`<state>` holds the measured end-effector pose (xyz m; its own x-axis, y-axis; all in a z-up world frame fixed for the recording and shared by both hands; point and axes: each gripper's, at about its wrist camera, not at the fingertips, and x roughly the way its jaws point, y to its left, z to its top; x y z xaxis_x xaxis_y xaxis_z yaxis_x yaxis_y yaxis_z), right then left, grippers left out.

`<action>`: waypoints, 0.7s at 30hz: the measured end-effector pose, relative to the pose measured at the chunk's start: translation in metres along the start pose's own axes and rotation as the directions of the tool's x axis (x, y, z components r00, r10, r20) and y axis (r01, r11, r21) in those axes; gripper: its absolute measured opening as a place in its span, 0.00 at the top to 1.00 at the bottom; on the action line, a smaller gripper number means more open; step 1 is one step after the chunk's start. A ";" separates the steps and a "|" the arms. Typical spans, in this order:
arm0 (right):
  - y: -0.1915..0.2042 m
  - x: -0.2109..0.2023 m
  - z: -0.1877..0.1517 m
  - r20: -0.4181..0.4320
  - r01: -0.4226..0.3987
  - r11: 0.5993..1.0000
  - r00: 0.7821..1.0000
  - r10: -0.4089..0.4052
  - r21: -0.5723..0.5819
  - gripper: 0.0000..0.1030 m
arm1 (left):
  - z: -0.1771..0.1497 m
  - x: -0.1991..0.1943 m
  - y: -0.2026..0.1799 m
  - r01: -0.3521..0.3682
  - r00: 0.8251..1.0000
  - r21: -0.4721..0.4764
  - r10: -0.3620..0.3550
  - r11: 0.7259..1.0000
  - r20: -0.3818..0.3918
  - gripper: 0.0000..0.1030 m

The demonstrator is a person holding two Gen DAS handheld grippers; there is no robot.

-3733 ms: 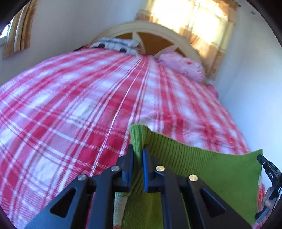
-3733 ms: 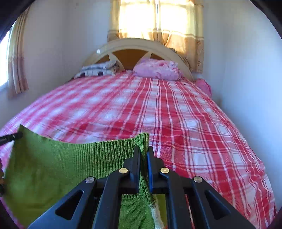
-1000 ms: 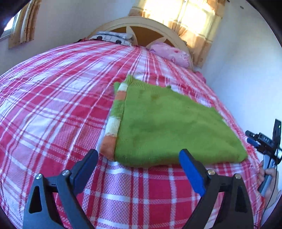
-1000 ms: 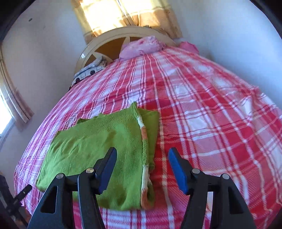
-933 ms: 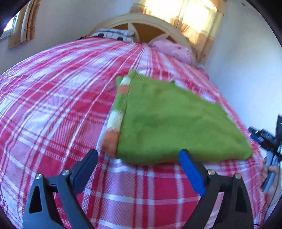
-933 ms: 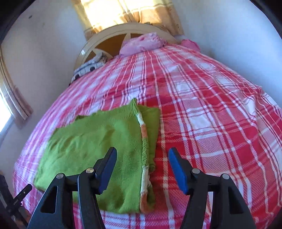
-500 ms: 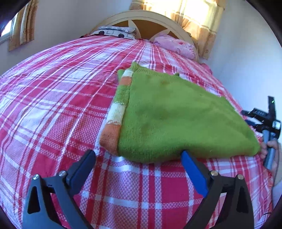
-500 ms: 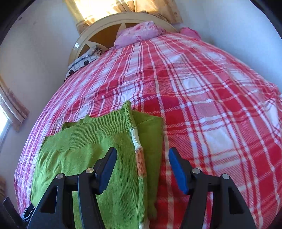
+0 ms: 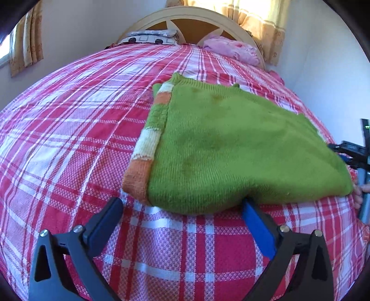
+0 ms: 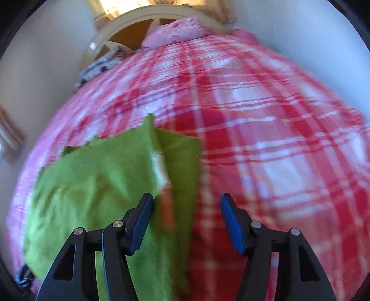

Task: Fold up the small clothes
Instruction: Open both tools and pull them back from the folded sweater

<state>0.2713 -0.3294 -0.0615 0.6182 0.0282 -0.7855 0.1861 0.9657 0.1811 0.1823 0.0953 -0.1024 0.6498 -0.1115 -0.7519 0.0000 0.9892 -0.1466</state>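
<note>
A green knitted sweater (image 9: 231, 143) lies folded on the red plaid bed cover (image 9: 69, 139), with an orange and white striped band (image 9: 148, 143) along its left edge. My left gripper (image 9: 181, 206) is low at the sweater's near edge. Its jaws are opening, they straddle that edge, and the pads do not press on it. In the right wrist view, which is blurred, my right gripper (image 10: 186, 196) stands open over the sweater (image 10: 97, 180). The striped band (image 10: 166, 208) and the edge of a green layer lie between its fingers, ungripped.
A pink pillow (image 9: 231, 49) and a black-and-white pillow (image 9: 150, 38) lie against the cream headboard (image 9: 185, 16). A white wall (image 9: 323, 69) runs close along the bed's right side. The hand-held right gripper (image 9: 356, 157) shows at that view's right edge.
Both grippers were shut on the sweater's ribbed edge at first and have let go; it now lies folded. Over the last second both came closer to it, and the left jaws spread slightly.
</note>
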 end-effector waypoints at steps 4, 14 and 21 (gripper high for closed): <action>-0.008 -0.042 -0.028 0.076 -0.088 0.996 0.993 0.087 0.013 0.40 | 0.000 0.000 0.001 0.012 1.000 -0.010 -0.012 1.000 0.003 0.00; 0.016 -0.079 -0.060 0.142 -0.003 0.989 0.990 0.025 -0.148 0.40 | 0.011 -0.032 0.002 -0.030 0.998 0.036 0.029 0.999 0.050 0.00; 0.024 -0.066 -0.027 0.142 -0.077 0.993 0.986 0.089 -0.089 0.27 | 0.092 -0.018 0.018 -0.089 0.995 -0.021 0.090 0.996 0.046 0.00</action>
<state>0.2142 -0.3008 -0.0212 0.7343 0.0775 -0.6744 0.0693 0.9797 0.1880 0.2405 0.1235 -0.0319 0.6818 -0.0171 -0.7314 -0.0743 0.9929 -0.0924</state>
